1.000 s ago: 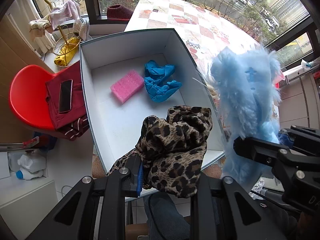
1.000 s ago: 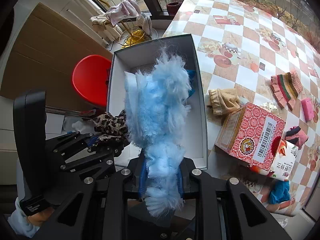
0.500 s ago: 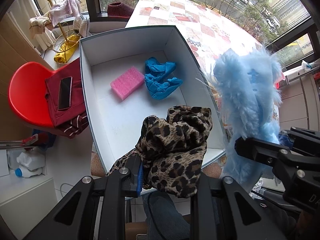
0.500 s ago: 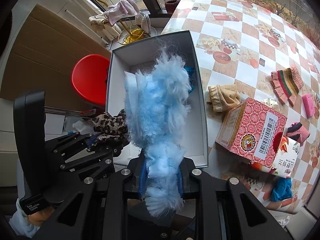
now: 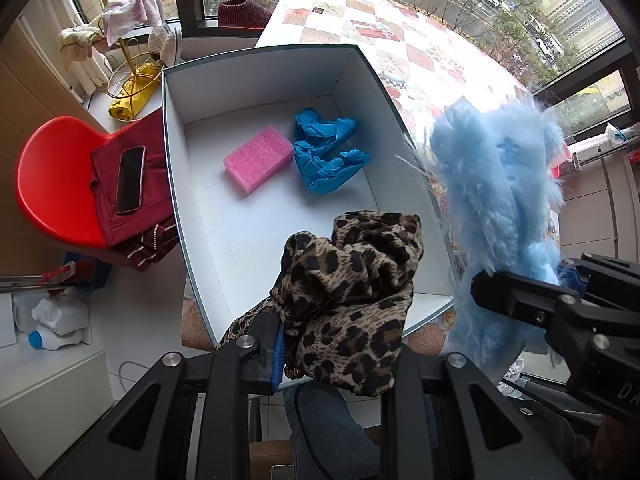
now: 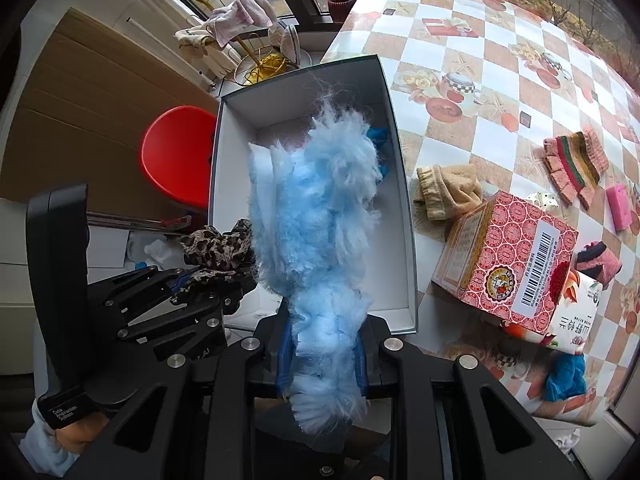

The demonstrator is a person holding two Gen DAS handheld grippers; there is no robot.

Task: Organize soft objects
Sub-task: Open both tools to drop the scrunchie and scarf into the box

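Left gripper [image 5: 336, 344]: it pinches the leopard-print cloth [image 5: 352, 300] above the near end of the white box [image 5: 176, 160], but its jaws are opening just now. The cloth is between them and has not dropped.
What changed: over the last second, almost nothing else. Both hands kept their place over the box and the cloth hangs bunched as it did a second ago. The easing of the left jaws is the only new thing.
Right gripper [image 6: 322, 344]: pressed together on the fluffy light-blue piece [image 6: 316, 216], which stands up between the fingers over the box's near right wall.
Already in the box: a pink sponge [image 5: 258, 163] and a crumpled blue cloth [image 5: 326, 156], side by side on the floor near the far end.
Left on the table: socks, a second pink sponge [image 6: 618, 206] and another blue cloth beside a red carton [image 6: 504, 264], well apart from the box.
Meaning for the task: the leopard cloth looks about to be dropped in, the blue fluff probably after it.
Doubt: the cloth hides the right pad, so I cannot tell how much grip remains.
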